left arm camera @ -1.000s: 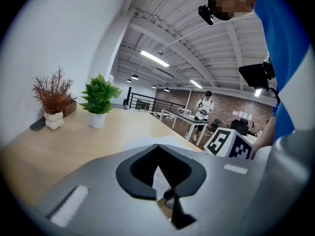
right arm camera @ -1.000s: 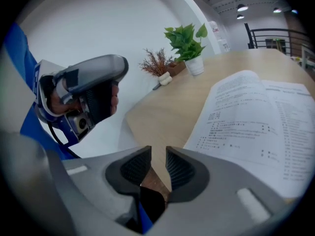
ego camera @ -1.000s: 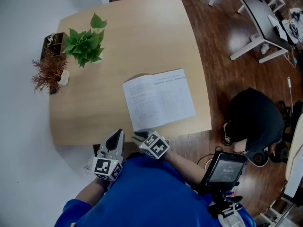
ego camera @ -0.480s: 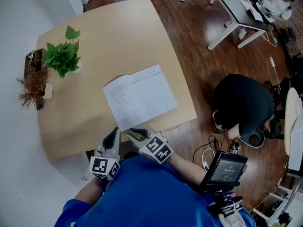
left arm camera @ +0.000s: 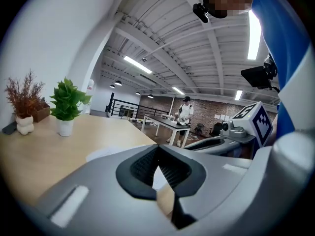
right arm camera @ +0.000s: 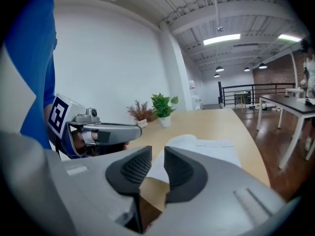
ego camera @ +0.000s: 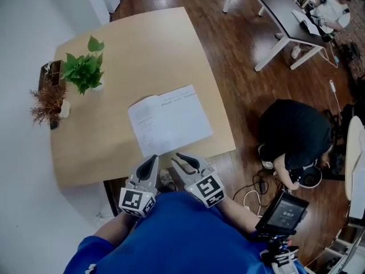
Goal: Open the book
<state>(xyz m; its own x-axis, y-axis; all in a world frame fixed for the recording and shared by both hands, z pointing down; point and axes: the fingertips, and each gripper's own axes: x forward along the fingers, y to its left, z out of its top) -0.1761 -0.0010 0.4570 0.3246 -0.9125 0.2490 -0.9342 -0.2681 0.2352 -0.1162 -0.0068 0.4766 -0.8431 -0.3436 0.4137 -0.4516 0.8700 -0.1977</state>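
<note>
The book [ego camera: 170,120] lies open and flat on the wooden table [ego camera: 142,44], white pages up, near the front right edge. Both grippers hang just off the table's near edge, apart from the book. My left gripper [ego camera: 150,163] has its pads meeting at the tip with nothing in them [left arm camera: 157,151]. My right gripper [ego camera: 186,161] stands beside it, a narrow gap showing between its pads [right arm camera: 157,156]; its jaws have just been closing slightly, with nothing between them. The book's pages [right arm camera: 202,149] lie beyond the right jaws, and the left gripper [right arm camera: 110,132] shows to their left.
A green plant in a white pot [ego camera: 84,70], a dried plant [ego camera: 50,103] and a brown box [ego camera: 48,73] stand at the table's far left. A person in black [ego camera: 293,136] crouches on the floor to the right. A tablet [ego camera: 285,210] sits near my right side.
Both grippers have drawn back and up from the table's near edge. The right gripper has left the book's near corner. The book has stayed open and still.
</note>
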